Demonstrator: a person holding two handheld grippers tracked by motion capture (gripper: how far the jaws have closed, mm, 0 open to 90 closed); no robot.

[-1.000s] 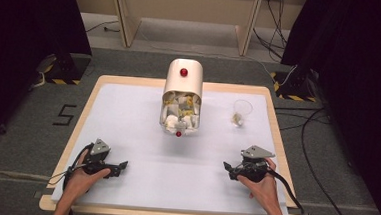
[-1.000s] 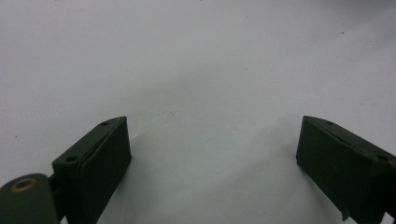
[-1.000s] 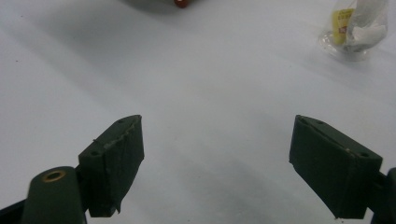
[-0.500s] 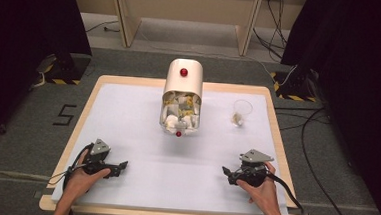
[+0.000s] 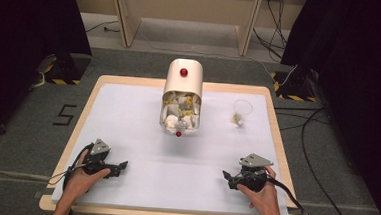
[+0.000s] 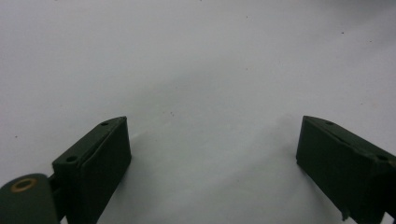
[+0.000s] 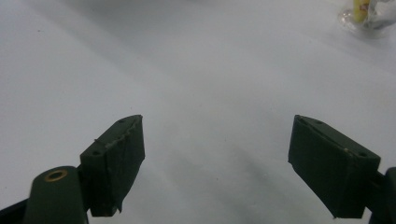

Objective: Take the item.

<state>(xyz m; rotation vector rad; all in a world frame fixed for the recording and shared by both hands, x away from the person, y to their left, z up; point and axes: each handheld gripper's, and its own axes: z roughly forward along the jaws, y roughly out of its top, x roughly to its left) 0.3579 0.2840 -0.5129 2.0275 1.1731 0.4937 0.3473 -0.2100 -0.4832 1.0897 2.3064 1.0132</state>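
1. A dark figure "5" (image 5: 66,115) stands on the grey floor (image 5: 21,142), just beside the left edge of the desk (image 5: 276,143) in the high view.
2. Black-and-yellow hazard stripes (image 5: 60,81) mark the floor at the foot of the dark stands on either side behind the desk; they carry no words.
3. No other text, label or brand can be read.

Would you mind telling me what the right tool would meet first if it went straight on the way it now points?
Probably nothing close by: the right tool is open over the bare white table. The clear plastic cup sits far ahead but off to the right of its line, so it would likely pass it, though depth is hard to judge.
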